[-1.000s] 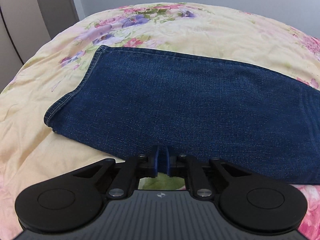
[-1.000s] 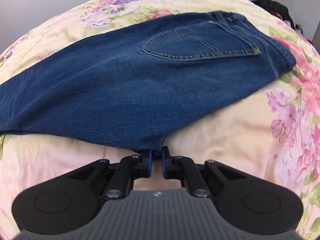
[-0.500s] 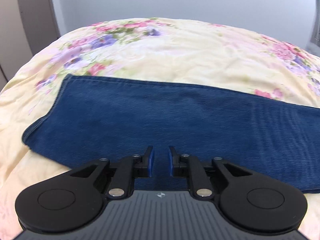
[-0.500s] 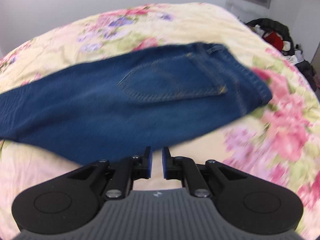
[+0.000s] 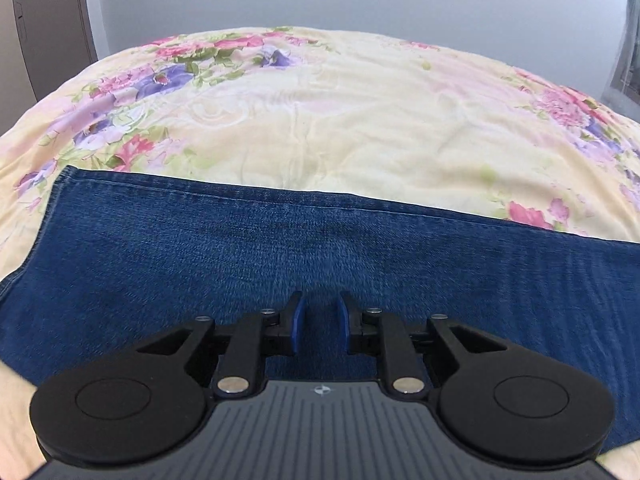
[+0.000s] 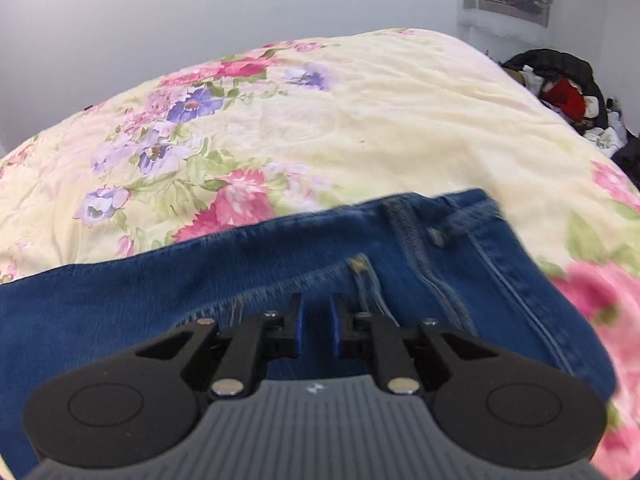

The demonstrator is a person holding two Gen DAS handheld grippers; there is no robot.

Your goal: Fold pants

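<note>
Dark blue jeans (image 5: 320,256) lie flat on the floral bedspread, folded lengthwise with one leg on the other. The left wrist view shows the leg part, its hem at the left (image 5: 48,216). The right wrist view shows the waist end (image 6: 460,236) with back pocket stitching and a belt loop. My left gripper (image 5: 320,322) is open a little and empty, just over the leg. My right gripper (image 6: 316,322) is open a little and empty, over the seat near the pocket.
The yellow floral bedspread (image 5: 340,120) stretches beyond the jeans to a plain wall. A pile of dark and red clothes (image 6: 560,88) lies off the bed's right side. A cupboard door (image 5: 40,20) stands at the far left.
Both grippers were shut at the near edge of the jeans; they have let go, opened a little, and moved forward over the denim. The jeans lie flat.
</note>
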